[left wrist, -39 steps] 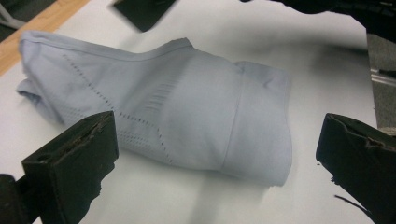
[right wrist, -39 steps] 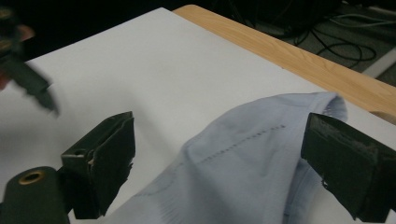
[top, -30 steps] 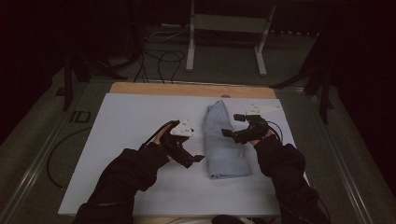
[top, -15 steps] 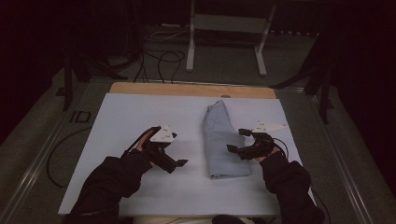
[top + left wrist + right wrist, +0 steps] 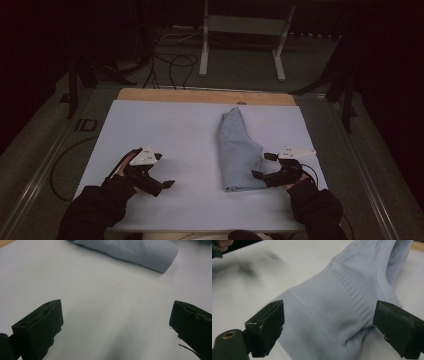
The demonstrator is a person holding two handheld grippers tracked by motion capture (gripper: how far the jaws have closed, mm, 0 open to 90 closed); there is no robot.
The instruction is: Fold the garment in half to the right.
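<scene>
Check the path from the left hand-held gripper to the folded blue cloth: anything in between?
Nothing visible. The left hand-held gripper hovers open over bare white table, and only that surface lies between it and the folded blue cloth. The right hand-held gripper is open at the cloth's far side, outside that path.

Dim room, cables point(image 5: 170, 62) on floor

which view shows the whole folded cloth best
The high view: the folded cloth lies whole on the white table. The right gripper view shows its ribbed fabric close up, cropped. The left gripper view catches one end.
</scene>
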